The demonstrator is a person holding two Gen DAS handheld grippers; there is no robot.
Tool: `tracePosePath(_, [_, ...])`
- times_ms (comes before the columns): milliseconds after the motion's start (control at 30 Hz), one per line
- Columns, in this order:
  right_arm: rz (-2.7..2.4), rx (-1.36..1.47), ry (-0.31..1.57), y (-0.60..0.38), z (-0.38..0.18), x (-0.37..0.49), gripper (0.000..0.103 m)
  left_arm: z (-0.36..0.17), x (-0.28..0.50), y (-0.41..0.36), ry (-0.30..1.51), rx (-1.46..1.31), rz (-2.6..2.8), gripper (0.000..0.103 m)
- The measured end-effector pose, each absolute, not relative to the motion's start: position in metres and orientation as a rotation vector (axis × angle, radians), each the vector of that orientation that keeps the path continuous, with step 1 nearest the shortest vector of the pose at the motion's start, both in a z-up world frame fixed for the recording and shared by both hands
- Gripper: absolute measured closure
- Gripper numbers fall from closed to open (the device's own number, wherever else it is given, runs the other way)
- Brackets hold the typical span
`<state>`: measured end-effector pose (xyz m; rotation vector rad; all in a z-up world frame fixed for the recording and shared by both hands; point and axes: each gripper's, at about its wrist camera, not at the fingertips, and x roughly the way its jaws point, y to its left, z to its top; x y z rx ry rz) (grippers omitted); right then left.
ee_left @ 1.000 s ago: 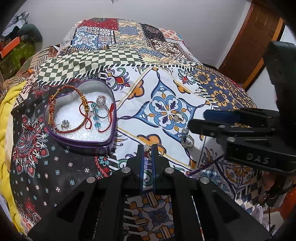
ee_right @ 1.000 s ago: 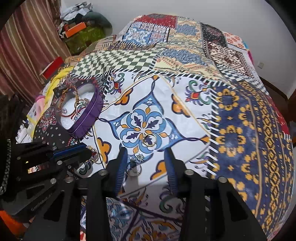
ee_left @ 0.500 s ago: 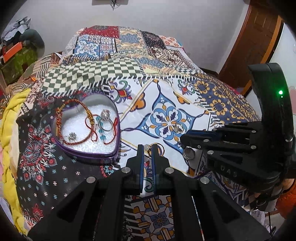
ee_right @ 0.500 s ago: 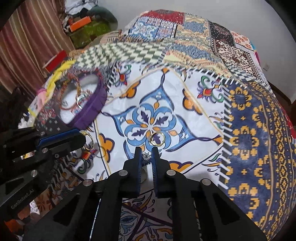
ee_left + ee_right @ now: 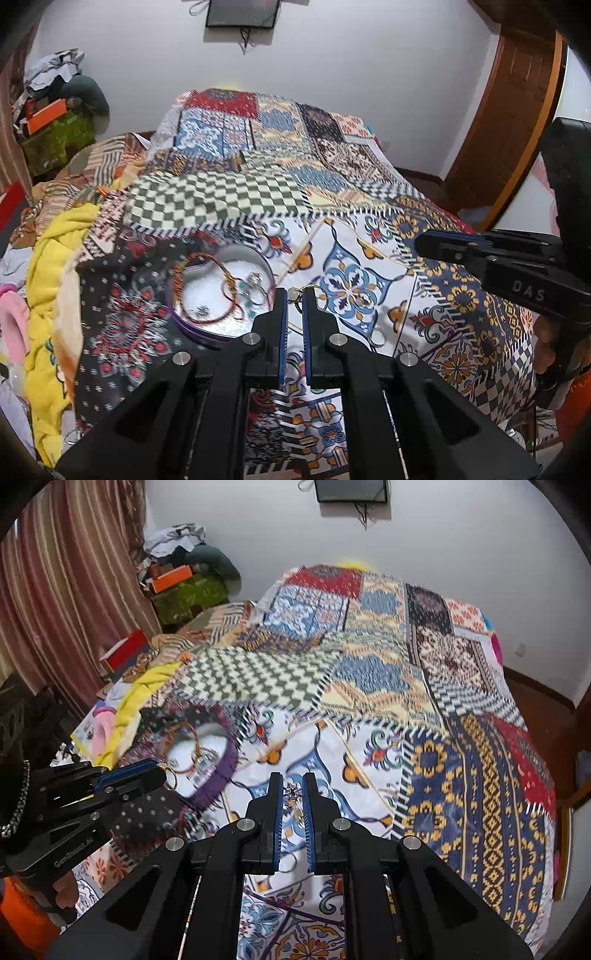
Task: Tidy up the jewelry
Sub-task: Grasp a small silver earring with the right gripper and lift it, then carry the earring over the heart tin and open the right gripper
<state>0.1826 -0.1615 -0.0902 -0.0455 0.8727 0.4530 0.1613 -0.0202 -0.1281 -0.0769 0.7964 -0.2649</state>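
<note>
A purple heart-shaped tin (image 5: 205, 333) with white lining lies on the patchwork bedspread, holding red and gold bracelets (image 5: 221, 284) and rings. My left gripper (image 5: 294, 294) hovers just right of the tin, shut on a gold hoop (image 5: 322, 296). From the right wrist view that hoop (image 5: 170, 776) dangles from the left gripper (image 5: 161, 772) beside the tin (image 5: 218, 777). My right gripper (image 5: 293, 794) is shut on a small silver star-shaped piece (image 5: 293, 792), above the bedspread. In the left wrist view the right gripper (image 5: 420, 242) sits far right. Loose rings (image 5: 377, 336) lie on the cloth.
Yellow and pink fabric (image 5: 55, 258) is heaped left of the tin. Boxes and clothes (image 5: 177, 583) pile up by the striped curtain. A wooden door (image 5: 517, 110) stands to the right and a dark screen (image 5: 351, 491) hangs on the wall. A hand (image 5: 62, 886) holds the left tool.
My right gripper went from open to shut on the silver piece and lifted it. Both grippers rose off the bedspread and tilted up; the left one kept the gold hoop.
</note>
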Motion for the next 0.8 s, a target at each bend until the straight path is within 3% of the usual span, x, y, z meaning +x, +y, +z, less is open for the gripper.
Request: tracePosePath(800, [0.631,-0.044,0.775,-0.079,-0.06,0.186,0.094,-0.101,0.163,0.049,0.713,-0.125,-0.114,0.097])
